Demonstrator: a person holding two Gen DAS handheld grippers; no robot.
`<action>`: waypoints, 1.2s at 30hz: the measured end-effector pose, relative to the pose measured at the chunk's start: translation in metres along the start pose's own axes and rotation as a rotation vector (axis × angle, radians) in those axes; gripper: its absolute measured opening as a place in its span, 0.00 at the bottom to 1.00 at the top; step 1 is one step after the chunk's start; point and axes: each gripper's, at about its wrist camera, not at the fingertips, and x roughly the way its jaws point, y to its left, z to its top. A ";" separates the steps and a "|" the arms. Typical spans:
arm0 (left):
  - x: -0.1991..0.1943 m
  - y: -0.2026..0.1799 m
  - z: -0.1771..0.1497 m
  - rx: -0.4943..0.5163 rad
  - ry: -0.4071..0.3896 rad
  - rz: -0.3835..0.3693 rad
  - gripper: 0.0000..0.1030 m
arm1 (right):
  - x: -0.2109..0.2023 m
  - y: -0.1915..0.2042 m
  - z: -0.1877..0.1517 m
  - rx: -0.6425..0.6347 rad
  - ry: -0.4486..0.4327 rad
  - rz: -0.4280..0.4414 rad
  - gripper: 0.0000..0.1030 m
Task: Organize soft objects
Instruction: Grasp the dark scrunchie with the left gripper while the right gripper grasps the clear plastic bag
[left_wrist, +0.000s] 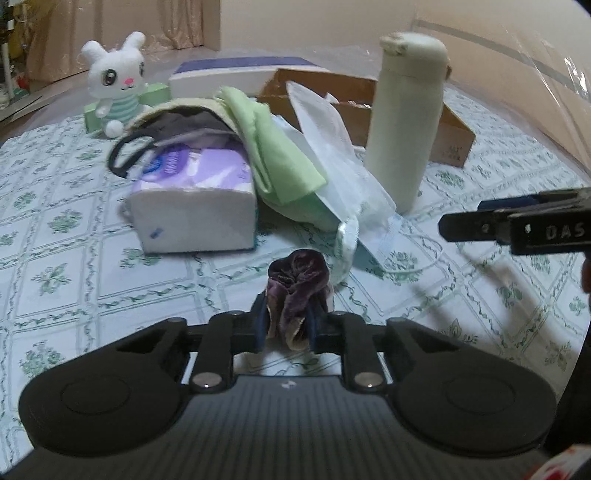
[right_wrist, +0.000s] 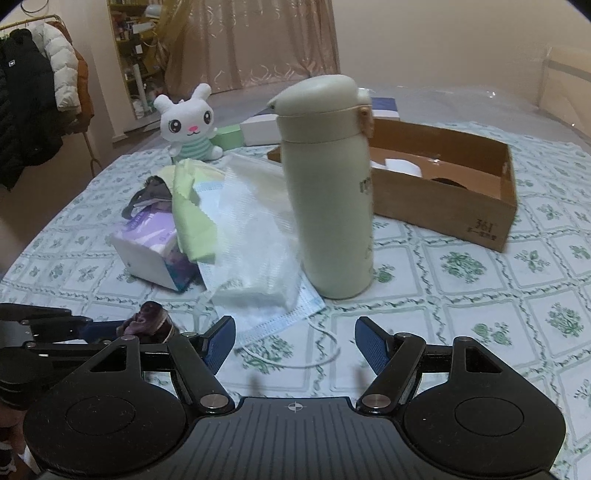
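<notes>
A: On the flowered tablecloth (left_wrist: 74, 229) in front of us, the left gripper (left_wrist: 286, 321) is pinched tight on the purple velvet scrunchie (left_wrist: 299, 291), just short of the tissue pack (left_wrist: 192, 206).

B: And our right gripper (right_wrist: 295, 343) stands wide with nothing between its pads, over the blue face mask (right_wrist: 273, 321) near the bottle (right_wrist: 328, 184).

A: We see the cardboard box (right_wrist: 461, 206) behind that bottle.
</notes>
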 end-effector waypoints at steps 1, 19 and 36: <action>-0.003 0.002 0.001 -0.007 -0.009 0.008 0.17 | 0.002 0.002 0.001 0.001 -0.002 0.005 0.70; -0.013 0.027 0.022 -0.074 -0.079 0.018 0.17 | 0.056 0.019 0.027 0.103 -0.013 0.025 0.62; -0.006 0.028 0.020 -0.084 -0.070 0.005 0.17 | 0.059 0.021 0.026 0.096 -0.014 0.042 0.03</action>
